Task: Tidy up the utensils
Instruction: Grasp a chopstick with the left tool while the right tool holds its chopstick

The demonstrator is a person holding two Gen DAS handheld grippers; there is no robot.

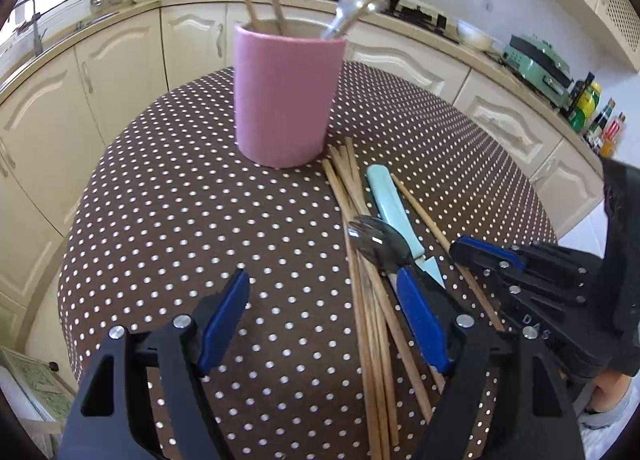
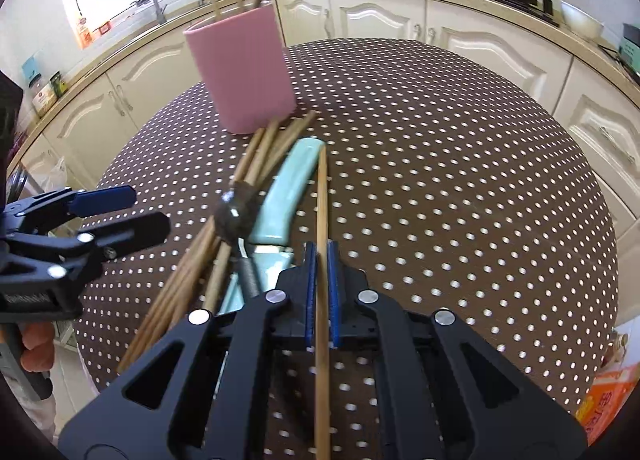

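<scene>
One chopstick [image 2: 321,220], pointing away, sits clamped in right tongs [image 2: 321,292]; left tongs [image 1: 324,324] apart.

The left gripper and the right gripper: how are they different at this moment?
The left gripper is wide open and holds nothing; the right gripper is shut on a single chopstick. The left hovers over the utensil pile; the right sits at its edge. Both have blue pads.

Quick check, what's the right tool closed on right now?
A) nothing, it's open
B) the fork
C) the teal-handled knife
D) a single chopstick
D: in the right wrist view, the right tool has its blue pads nearly together around one chopstick, while the fork and knife lie loose on the table beside it.
</scene>
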